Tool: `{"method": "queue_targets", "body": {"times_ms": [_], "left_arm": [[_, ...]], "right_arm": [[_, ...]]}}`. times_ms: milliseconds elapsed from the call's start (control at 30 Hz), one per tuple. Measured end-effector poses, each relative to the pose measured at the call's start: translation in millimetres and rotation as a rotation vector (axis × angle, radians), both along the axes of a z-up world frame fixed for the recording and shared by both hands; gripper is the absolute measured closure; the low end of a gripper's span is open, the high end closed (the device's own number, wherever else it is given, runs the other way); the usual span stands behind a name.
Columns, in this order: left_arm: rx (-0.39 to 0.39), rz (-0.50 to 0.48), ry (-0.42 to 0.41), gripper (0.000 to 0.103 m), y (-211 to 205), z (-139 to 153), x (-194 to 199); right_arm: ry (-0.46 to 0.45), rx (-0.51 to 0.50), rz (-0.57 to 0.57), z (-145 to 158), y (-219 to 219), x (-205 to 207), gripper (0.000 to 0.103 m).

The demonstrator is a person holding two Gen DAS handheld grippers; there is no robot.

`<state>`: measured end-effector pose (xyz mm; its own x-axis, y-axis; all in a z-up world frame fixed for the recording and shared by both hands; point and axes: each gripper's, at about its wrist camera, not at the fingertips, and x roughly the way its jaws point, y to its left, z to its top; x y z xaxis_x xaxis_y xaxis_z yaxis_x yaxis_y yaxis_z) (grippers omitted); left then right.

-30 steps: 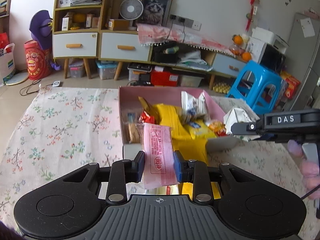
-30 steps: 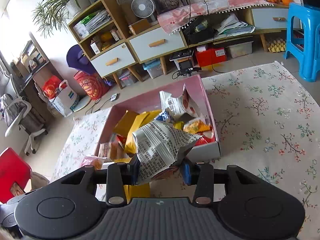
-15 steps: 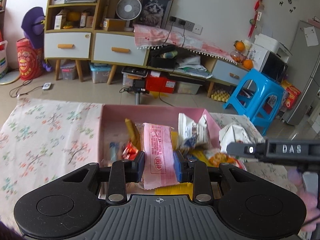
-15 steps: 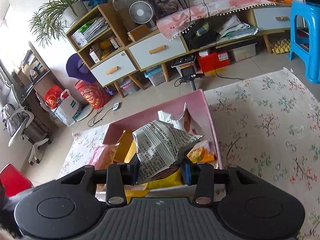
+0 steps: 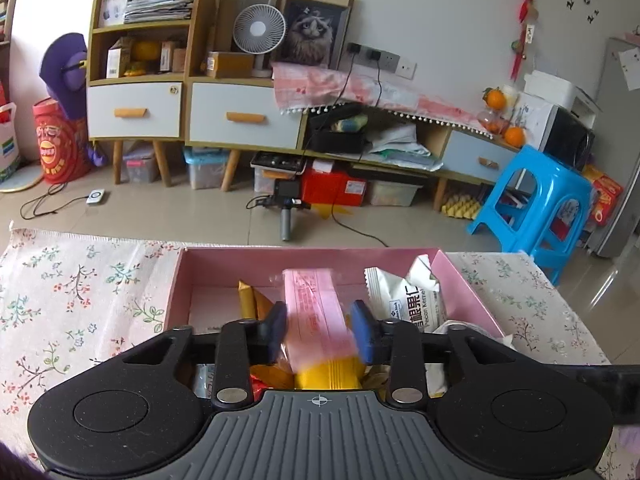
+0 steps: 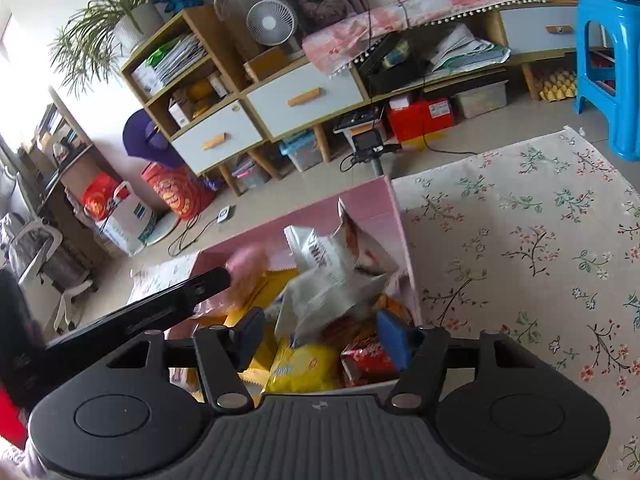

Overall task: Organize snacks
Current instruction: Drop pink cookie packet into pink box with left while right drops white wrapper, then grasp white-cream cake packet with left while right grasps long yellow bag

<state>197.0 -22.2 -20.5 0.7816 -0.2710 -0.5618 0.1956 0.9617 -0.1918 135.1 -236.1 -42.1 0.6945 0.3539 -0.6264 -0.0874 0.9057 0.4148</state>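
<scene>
- Two packets are being let go over the pink box [image 5: 472, 292]: the left gripper [image 5: 320, 330] has its jaws opening around a pink wrapped snack [image 5: 312, 312], and the pads no longer appear to press it.
- Opening jaws are also seen on the right gripper [image 6: 320, 334], with a crumpled silver printed packet [image 6: 328, 276] blurred between them and apparently dropping free.
- Several snacks already lie in the box: a white pecan packet [image 5: 404, 300], yellow packs [image 6: 300, 368] and a red pack [image 6: 366, 356].
- Most of the sorting is judged done, since no loose snack is seen on the cloth; only the release of these two packets seems left, though the near edge of the table is hidden.
- A floral tablecloth [image 6: 520, 240] is spread beneath the box.
- Beyond the table a tiled floor, a wooden drawer cabinet [image 5: 180, 112], a small fan [image 5: 259, 30], a framed cat picture [image 5: 312, 28] and a blue plastic stool [image 5: 536, 204] are seen.
</scene>
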Motion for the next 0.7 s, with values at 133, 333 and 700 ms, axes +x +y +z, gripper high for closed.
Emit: {"method": "queue_targets", "body": {"times_ms": [133,333,700], "left_arm": [[0.029,-0.028,-0.023,0.035,5,3,-14],[0.043,-0.053,-0.029,0.02,22,6,-42],[0.052,0.005,0.102,0.019,61,-8,-79]], "right_arm": [[-0.017,-0.057,0.019,3,7,-3,0.034],[-0.02,-0.082,0.055,6,17,-10,0.026],[-0.033,-0.164,0.152,11,43,-36,0.021]]}}
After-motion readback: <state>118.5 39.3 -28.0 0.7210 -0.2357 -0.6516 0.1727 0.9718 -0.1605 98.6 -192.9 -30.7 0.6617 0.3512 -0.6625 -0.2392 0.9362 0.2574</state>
